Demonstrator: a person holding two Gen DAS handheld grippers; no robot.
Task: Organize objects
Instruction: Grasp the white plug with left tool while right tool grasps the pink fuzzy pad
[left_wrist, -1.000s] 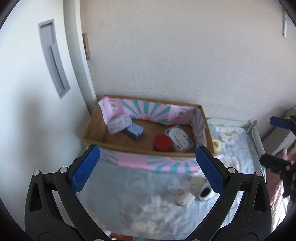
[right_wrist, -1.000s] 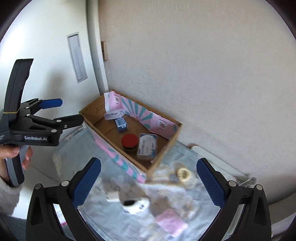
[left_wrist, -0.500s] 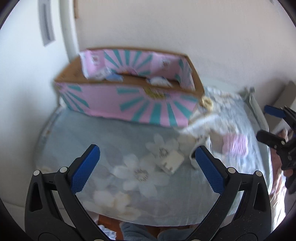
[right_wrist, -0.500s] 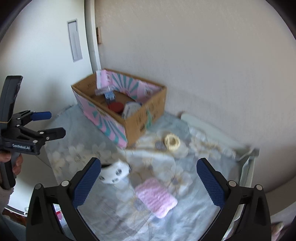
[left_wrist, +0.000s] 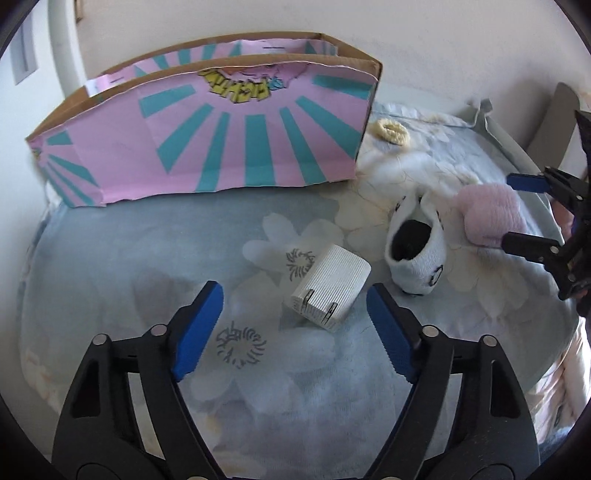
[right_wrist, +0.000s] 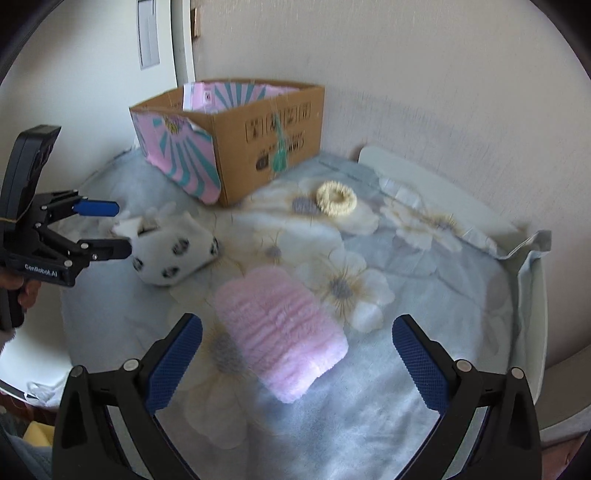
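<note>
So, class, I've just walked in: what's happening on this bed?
A person holds a gripper in each hand, tidying loose things off a flowered blanket. The left gripper, open, points at a white charger. The right gripper, open too, is lined up on a pink fluffy cloth. A spotted sock and hair tie lie outside the box.

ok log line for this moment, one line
left tool: open, over white charger | right tool: open, over pink cloth | box: behind | nothing held
</note>
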